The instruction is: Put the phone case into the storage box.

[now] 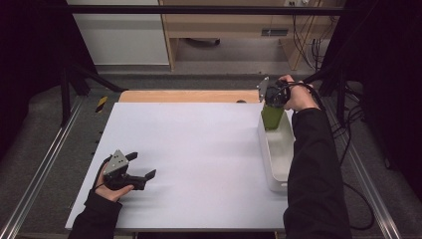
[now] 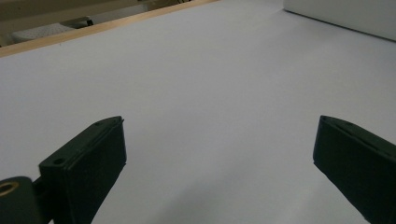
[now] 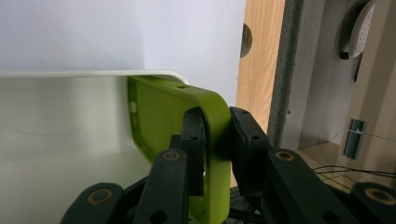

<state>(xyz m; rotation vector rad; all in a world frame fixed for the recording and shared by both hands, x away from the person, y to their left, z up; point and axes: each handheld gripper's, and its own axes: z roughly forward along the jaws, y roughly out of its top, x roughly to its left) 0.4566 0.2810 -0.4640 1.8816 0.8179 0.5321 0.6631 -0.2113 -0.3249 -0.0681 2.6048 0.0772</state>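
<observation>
In the high view, your right gripper (image 1: 273, 103) was held at the far right corner of the white table (image 1: 189, 159), above the far end of the long white tray (image 1: 273, 167) that lay along the table's right edge, and a green phone case (image 1: 271, 117) hung from it, upright, with its lower end inside the tray's far end; whether the case touched the tray floor could not be told. Your right hand (image 1: 297, 94) gripped the tool from the far side, the dark sleeve running down the right of the frame. Your left gripper (image 1: 142, 167) rested low over the near left part of the table, well apart from tray and case, its jaws spread with nothing between them, your left hand (image 1: 112, 185) beneath it. In the left gripper view, the two black jaws stood wide apart over bare white table (image 2: 210, 93), with a white tray (image 2: 341, 16) wall at the upper right corner and the wooden table edge (image 2: 93, 30) beyond. In the right gripper view, the jaws were clamped on one side wall of the green phone case (image 3: 205, 121), one pad inside the shell and one outside, the case's open hollow facing the inside of the white tray (image 3: 70, 140), whose rim curved just behind the case
</observation>
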